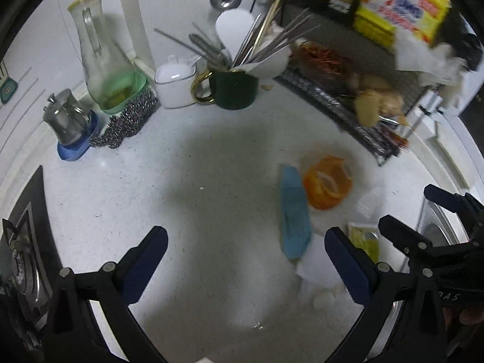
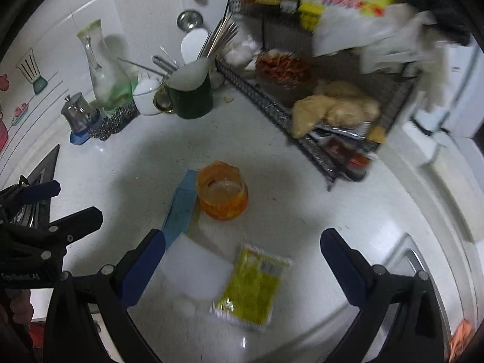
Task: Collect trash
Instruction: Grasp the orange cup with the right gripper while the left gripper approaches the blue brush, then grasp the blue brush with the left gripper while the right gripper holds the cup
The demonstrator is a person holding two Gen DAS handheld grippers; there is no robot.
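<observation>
Trash lies in a loose cluster on the white counter [image 2: 287,211]: a yellow packet [image 2: 252,284], a white sheet [image 2: 196,272] touching its left edge, a blue wrapper [image 2: 181,205] and an orange plastic cup [image 2: 222,195] just beyond. The right gripper [image 2: 242,260] hovers directly over the yellow packet, which sits between its spread, empty jaws; the packet's long axis runs roughly along the fingers, tilted slightly right. The left gripper [image 1: 246,260], likewise wide open and holding nothing, hangs over bare counter, with the blue wrapper [image 1: 295,211] off to its right. Judged nearer, the right gripper is the likelier to take the packet.
</observation>
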